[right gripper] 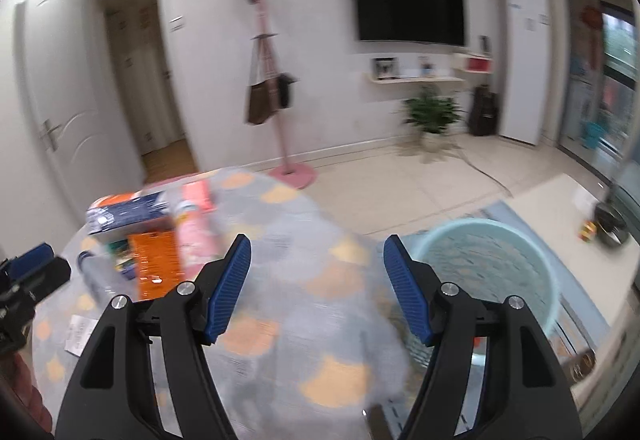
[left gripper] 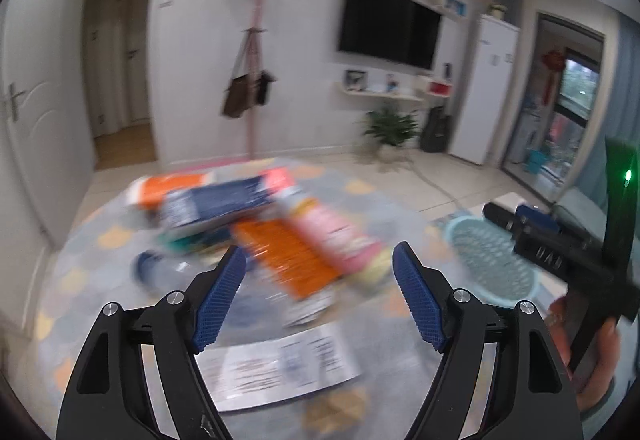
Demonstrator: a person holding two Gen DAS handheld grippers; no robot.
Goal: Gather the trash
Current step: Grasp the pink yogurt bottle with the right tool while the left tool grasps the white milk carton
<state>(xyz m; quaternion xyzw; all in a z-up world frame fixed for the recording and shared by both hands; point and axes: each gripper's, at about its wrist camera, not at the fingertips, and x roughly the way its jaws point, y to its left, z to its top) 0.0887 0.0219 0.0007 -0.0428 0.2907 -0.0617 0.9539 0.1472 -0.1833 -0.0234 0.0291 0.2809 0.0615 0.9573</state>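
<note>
On the round table with its grey, orange-spotted cloth (left gripper: 80,264) the trash lies heaped: an orange packet (left gripper: 288,256), a pink packet (left gripper: 332,236), a dark blue box (left gripper: 224,204) and a printed leaflet (left gripper: 280,368) nearest the camera, all smeared by motion blur; the left gripper (left gripper: 318,296) hangs just above the heap with its jaws spread wide and nothing between them, while the right gripper (right gripper: 316,288), jaws likewise spread and empty, is over bare cloth between the heap and the pale blue basket (right gripper: 492,240) that stands beside the table; the sound course, I judge, is to steady the left tool first, lower it so the pads straddle one packet's narrow edge, not the whole pile, close firmly, then lift clear before swinging toward the basket; thin foil may slip or drag a neighbour along.
</note>
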